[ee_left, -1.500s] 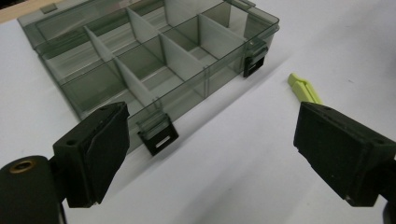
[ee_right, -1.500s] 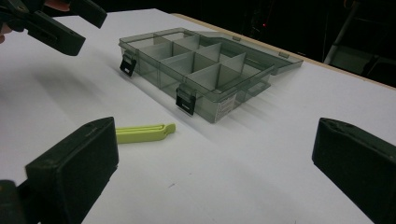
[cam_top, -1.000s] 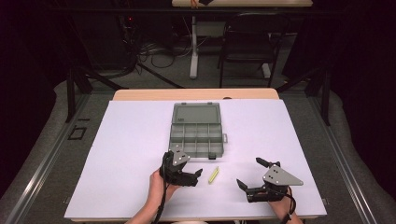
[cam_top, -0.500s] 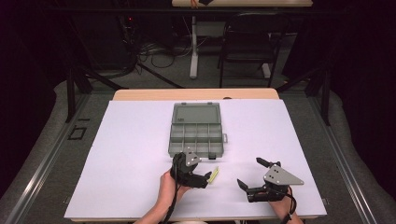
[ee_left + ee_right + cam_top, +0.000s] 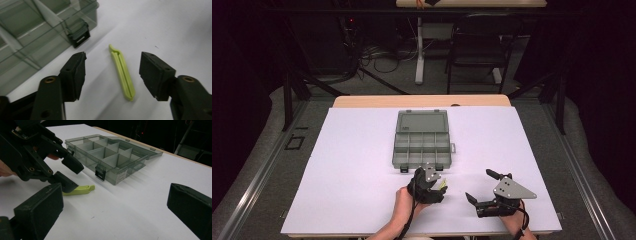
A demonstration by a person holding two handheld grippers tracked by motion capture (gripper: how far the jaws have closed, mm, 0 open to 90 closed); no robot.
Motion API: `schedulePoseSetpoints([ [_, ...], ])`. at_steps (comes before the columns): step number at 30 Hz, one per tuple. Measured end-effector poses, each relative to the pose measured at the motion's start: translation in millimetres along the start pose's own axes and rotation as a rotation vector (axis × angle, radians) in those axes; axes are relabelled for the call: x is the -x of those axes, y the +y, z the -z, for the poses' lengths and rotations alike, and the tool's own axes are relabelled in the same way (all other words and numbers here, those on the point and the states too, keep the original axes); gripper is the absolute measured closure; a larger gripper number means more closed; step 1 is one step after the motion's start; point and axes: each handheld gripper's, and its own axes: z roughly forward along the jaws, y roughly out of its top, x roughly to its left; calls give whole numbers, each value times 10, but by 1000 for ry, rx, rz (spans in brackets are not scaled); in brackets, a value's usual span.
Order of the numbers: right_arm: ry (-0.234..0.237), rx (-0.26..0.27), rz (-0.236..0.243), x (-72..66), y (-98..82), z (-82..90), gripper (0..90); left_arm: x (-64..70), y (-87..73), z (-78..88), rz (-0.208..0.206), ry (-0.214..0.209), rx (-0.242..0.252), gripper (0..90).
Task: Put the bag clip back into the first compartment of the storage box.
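A: Where is the green clip (image 5: 122, 73)?
B: At frame centre, flat on the table (image 5: 175, 27), between the left gripper's (image 5: 112, 75) half-closed fingers (image 5: 75, 72), untouched.
A: What could go wrong?
B: It could be pinched crooked and flipped away. The right gripper (image 5: 112, 207) is kept open, empty.

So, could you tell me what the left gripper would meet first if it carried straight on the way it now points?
Most likely the yellow-green clip. The left gripper points down at the table with the clip lying between its jaws, which have just been closing but do not touch it yet. Beneath it is the white tabletop; the organizer box sits off to one side.
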Motion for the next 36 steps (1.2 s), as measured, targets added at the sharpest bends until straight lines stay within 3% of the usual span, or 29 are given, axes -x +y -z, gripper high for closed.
schedulePoseSetpoints([
  [9,3,1,4,-8,-1,-6,2,1,-10,-83,6,-38,-4,670],
  [20,10,1,10,-11,2,-2,3,2,-48,-127,7,-56,0,792],
  [36,10,5,10,-17,-1,-12,3,-62,-40,-1,0,-60,41,799],
])
